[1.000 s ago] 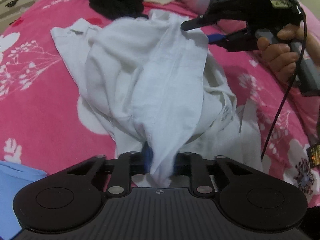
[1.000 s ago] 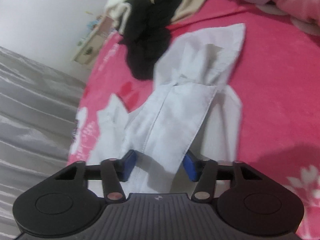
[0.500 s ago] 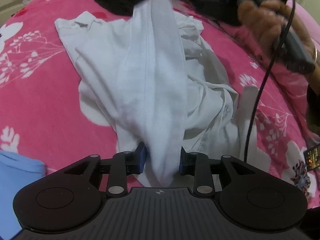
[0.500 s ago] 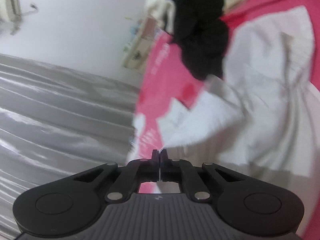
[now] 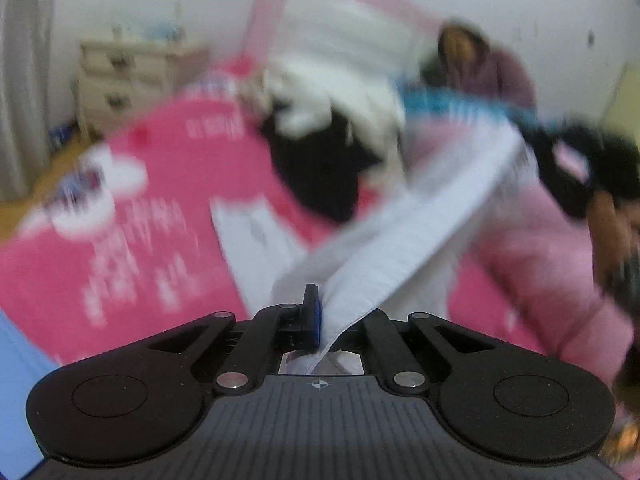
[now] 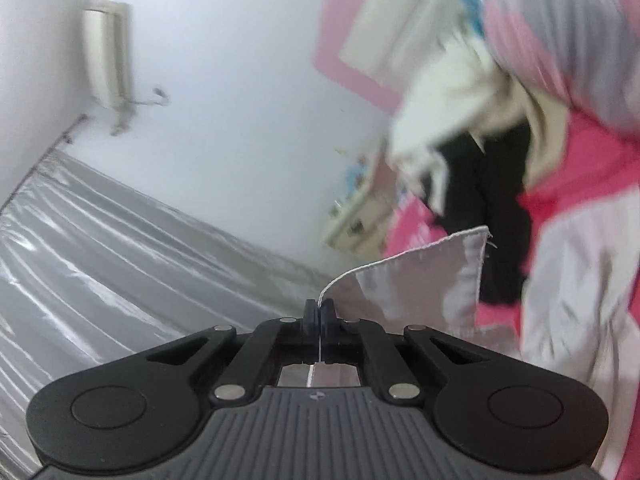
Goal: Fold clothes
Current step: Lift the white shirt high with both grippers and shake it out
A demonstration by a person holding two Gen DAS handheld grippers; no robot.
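A white shirt [image 5: 404, 240] is stretched in the air above the pink bedspread [image 5: 132, 232]. My left gripper [image 5: 320, 316] is shut on one edge of it; the cloth runs up and to the right from the jaws. My right gripper [image 6: 319, 314] is shut on a hemmed corner of the same shirt [image 6: 424, 276], which stands up to the right of the jaws. More of the shirt [image 6: 580, 288] hangs at the right of the right wrist view. Both views are blurred by motion.
A pile of black and cream clothes [image 5: 332, 148] lies at the far end of the bed. A cream dresser [image 5: 128, 80] stands by the wall at left. A blue cloth [image 5: 16, 380] lies at lower left. A grey curtain [image 6: 100, 260] and a wall air conditioner [image 6: 108, 56] show.
Both grippers have lifted the shirt off the bed and tilted up toward the room. The left gripper has closed fully on the cloth. The right stays shut on its corner.
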